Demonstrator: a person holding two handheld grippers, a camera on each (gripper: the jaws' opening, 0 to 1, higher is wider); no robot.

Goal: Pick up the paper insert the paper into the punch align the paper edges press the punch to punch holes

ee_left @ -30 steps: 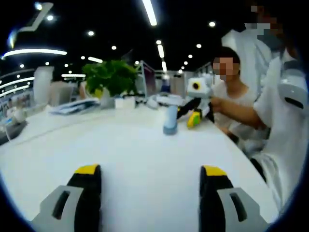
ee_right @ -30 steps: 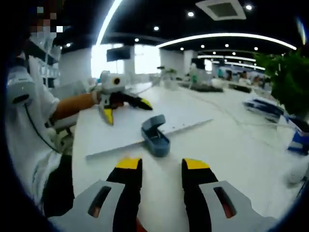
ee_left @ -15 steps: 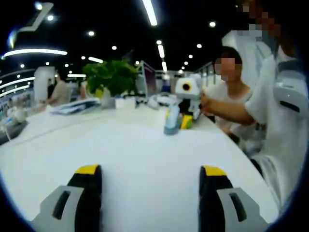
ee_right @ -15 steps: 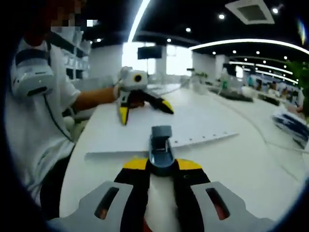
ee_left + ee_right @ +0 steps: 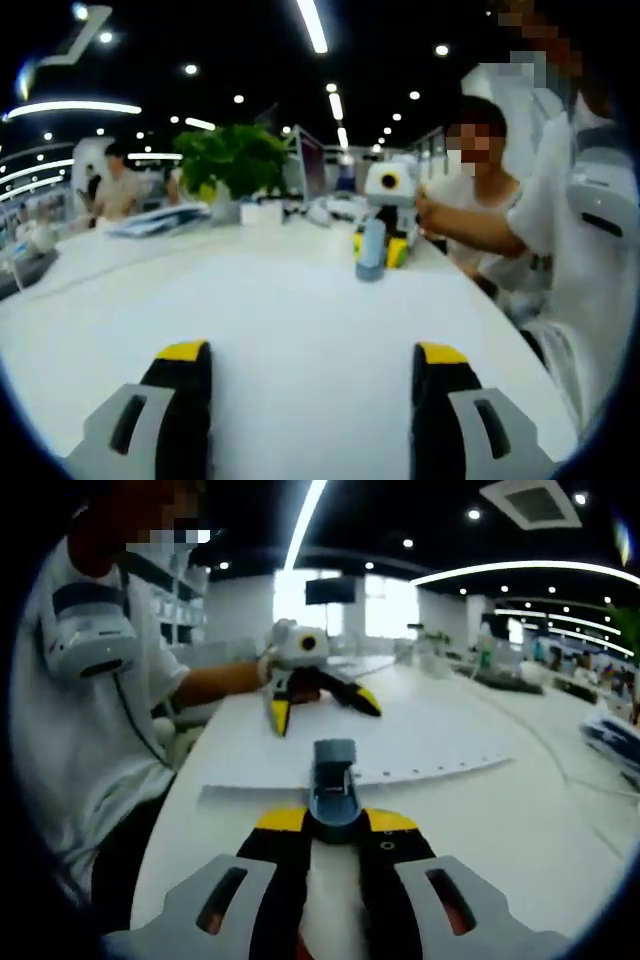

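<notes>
punch: the blue punch [image 5: 333, 785] sits on the near edge of the paper [image 5: 400, 742], so the sheet is already fed in

right hand-held gripper [image 5: 334, 825]: jaws closed on the punch's near end – looks like it's gripping to press or steady it

left hand-held gripper [image 5: 310, 365]: jaws wide apart, holding nothing, hovering over the sheet's far side, maybe ready to hold it flat

paper: flat on the white tabletop [image 5: 500, 810], a row of holes along one edge – so some punching looks done

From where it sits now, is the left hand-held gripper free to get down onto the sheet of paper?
Probably yes. The left hand-held gripper hangs open just over the paper with nothing between them. The hole punch and the right hand-held gripper closed on it sit at the sheet's punched edge, off to one side.
</notes>
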